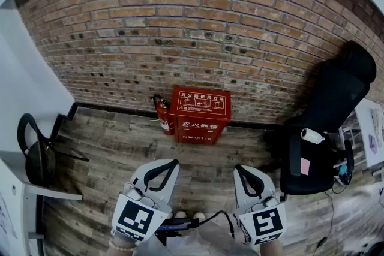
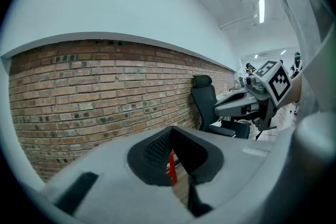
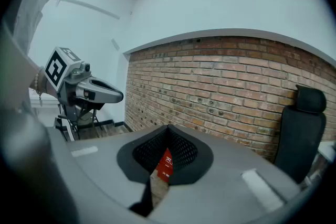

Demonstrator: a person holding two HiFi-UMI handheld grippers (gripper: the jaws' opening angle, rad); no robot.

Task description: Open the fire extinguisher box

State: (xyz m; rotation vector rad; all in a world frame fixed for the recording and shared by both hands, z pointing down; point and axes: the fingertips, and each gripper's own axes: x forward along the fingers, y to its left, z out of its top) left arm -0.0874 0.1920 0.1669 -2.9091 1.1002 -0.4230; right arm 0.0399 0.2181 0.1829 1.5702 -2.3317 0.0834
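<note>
**Q:** What is the state of each tool?

**A:** The left tool (image 1: 173, 163) has its jaws together with nothing between them. The right tool (image 1: 239, 169) is likewise fully closed and empty. Both are held low and side by side, apart from each other, with their tips pointing toward the brick wall (image 1: 180, 21).

**Q:** Where is the fire extinguisher box?

**A:** The fire extinguisher box (image 1: 200, 116) stands on the wooden floor (image 1: 108, 153), with its back against the base of the brick wall. It is red, with white print on the lid and front. It lies well ahead of both tools, roughly centred between them, and neither tool touches it.

**Q:** Is the box open?

**A:** It appears closed. The latch is too small to make out in the head view.

**Q:** What do the gripper views show of it?

**A:** In each gripper view a thin red strip of the box shows through the slit between the closed pads. The strip is far behind the pads, not in their grip.

**Q:** What stands near the box?

**A:** A red fire extinguisher (image 1: 163, 116) stands upright just beside the left side of the box. A black office chair (image 1: 327, 123) stands to the right, near the wall and apart from the box.
</note>
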